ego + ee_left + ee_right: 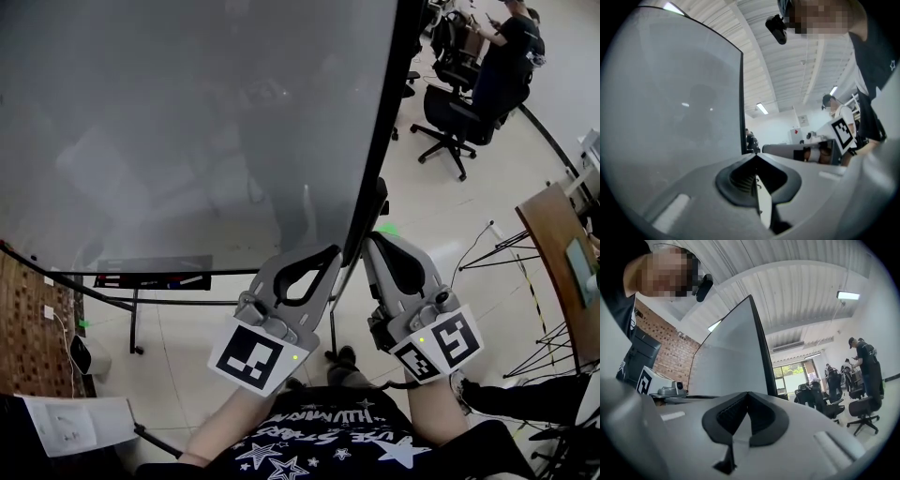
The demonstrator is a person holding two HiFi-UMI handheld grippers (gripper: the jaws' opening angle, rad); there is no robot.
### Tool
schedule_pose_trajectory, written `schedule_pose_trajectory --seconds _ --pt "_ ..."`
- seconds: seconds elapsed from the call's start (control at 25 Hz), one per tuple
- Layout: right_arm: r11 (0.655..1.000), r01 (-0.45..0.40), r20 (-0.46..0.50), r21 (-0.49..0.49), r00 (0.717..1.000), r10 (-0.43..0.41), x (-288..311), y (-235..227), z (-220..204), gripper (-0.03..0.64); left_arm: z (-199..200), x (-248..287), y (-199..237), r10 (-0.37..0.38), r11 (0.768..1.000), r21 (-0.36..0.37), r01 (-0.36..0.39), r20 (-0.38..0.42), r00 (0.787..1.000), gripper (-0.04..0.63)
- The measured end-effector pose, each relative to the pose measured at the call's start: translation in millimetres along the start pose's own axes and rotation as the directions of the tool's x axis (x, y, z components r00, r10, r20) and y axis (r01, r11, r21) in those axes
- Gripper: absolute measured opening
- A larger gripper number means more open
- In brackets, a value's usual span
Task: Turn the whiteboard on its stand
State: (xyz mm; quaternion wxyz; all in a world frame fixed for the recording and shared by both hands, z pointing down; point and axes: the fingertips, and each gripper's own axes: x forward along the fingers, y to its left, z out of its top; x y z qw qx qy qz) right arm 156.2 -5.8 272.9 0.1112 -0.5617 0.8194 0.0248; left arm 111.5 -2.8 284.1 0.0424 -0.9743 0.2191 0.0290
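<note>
Both my grippers are clenched shut and empty at the dark side edge of the whiteboard (187,131): left gripper (336,251) before its face, right gripper (374,238) just beyond the edge. Nothing grips the whiteboard; the turn, I judge, remains to be done.

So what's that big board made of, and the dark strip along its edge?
Whiteboard: smooth, glossy coated panel, perhaps painted steel or melamine; it shows faint reflections. Edge frame: dark, matt and straight, probably metal or plastic; the look leaves it open.
</note>
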Motion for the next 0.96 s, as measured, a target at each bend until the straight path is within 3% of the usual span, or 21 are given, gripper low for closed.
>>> schedule_pose_trajectory --seconds 0.96 --pt "0.998 -0.008 -0.055 -0.061 0.998 0.005 0 51 -19 0.008 -7 -48 10 0.053 0.999 -0.013 -0.053 0.017 0.998 0.005"
